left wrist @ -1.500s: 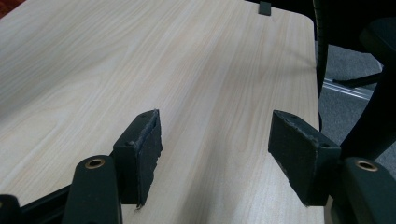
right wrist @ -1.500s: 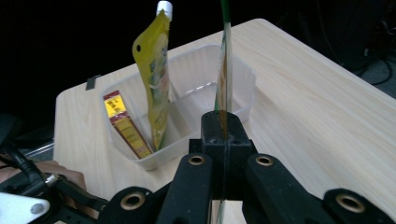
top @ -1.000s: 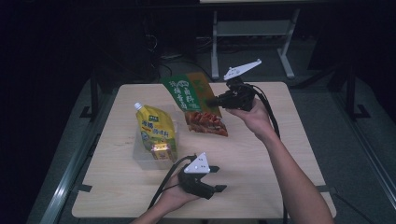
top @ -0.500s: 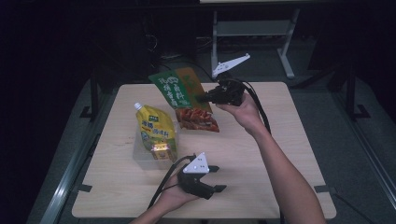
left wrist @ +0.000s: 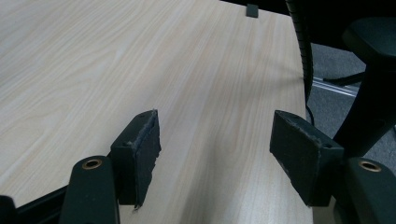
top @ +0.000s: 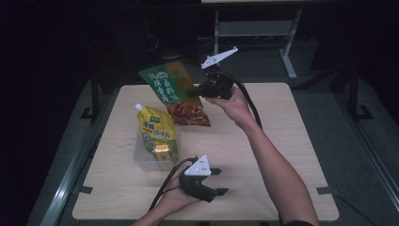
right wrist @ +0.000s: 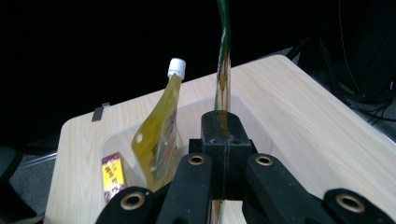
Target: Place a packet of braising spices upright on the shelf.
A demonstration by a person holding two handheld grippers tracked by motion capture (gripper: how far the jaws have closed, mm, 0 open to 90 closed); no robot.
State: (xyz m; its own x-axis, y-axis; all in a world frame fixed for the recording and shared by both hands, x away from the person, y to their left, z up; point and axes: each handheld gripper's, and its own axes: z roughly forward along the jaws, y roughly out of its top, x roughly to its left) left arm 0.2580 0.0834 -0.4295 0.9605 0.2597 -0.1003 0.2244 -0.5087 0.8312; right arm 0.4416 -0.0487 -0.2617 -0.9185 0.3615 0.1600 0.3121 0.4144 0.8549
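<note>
High view: right gripper (top: 192, 91) in upper centre of frame, jaws clamped on green-and-red snack packet (top: 175, 94), held raised and tilted over far part of table (top: 291, 141). Just below and left, yellow spouted pouch (top: 156, 129) standing in clear plastic tub (top: 141, 157), small red-and-gold sachet (top: 162, 151) beside it. Left gripper (top: 221, 181) low in frame centre, resting near front edge of table, jaws apart, nothing between. Left gripper view: black pads (left wrist: 140, 149) spread wide over bare wood. Right gripper view: jaws pressed together on packet (right wrist: 223, 65), seen edge-on, rising through centre; pouch (right wrist: 161, 130) and tub (right wrist: 205, 108) at lower left.
</note>
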